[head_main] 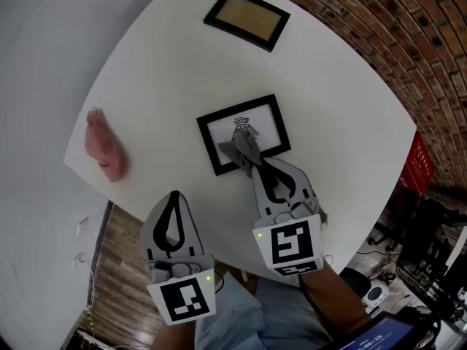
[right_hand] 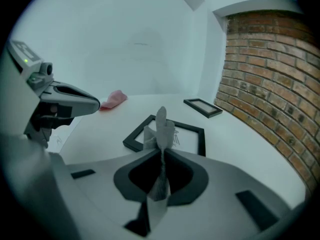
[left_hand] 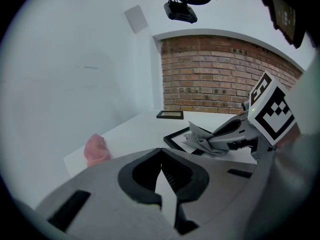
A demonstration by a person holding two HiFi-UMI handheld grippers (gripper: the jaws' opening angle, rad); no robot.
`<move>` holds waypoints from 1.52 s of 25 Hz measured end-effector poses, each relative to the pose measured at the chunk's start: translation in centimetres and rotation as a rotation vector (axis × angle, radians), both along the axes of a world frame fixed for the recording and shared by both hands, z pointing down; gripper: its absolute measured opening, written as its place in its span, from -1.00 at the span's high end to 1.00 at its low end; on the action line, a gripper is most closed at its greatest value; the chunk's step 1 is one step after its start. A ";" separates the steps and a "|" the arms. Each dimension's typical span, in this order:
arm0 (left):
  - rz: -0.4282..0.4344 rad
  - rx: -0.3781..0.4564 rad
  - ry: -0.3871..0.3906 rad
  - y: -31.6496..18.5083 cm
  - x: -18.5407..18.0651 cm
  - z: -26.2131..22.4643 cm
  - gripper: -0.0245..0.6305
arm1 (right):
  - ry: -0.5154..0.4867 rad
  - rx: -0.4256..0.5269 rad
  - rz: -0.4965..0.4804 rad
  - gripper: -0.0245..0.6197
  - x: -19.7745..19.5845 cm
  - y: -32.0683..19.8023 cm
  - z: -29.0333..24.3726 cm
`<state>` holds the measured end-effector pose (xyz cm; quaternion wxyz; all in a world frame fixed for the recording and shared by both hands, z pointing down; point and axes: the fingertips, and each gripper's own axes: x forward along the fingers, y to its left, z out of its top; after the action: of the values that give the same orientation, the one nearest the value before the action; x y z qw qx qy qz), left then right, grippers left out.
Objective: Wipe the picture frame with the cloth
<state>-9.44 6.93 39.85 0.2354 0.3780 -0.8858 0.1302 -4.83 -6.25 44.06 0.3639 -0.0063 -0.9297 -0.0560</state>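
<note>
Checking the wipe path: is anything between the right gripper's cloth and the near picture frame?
Nothing visible. The cloth in the right gripper is right over the picture frame; the pink rag and other frame lie well aside.

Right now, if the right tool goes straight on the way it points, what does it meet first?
The near picture frame: the cloth pinched in the right tool juts ahead and would land on its face first. Depth is unclear, so it may already touch.

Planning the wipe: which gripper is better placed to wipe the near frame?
Right. The right gripper clamps the grey cloth over the picture frame; the left gripper is shut and empty.
</note>
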 end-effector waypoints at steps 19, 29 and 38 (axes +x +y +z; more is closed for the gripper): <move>0.070 -0.023 -0.002 -3.4 0.2 0.1 0.90 | -0.010 0.017 0.087 0.84 1.6 -4.9 0.2; 0.125 -0.023 -0.020 -5.9 0.7 -0.6 0.90 | -0.001 0.036 0.178 0.84 3.9 -8.8 0.5; 0.192 0.029 -0.100 -8.7 2.9 -5.1 0.90 | -0.101 0.034 0.312 0.84 8.0 -12.4 -4.2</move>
<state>-6.53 -1.80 34.71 0.1720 0.4575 -0.8580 0.1579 3.14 -18.63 39.89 0.3209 0.1470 -0.9355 -0.0149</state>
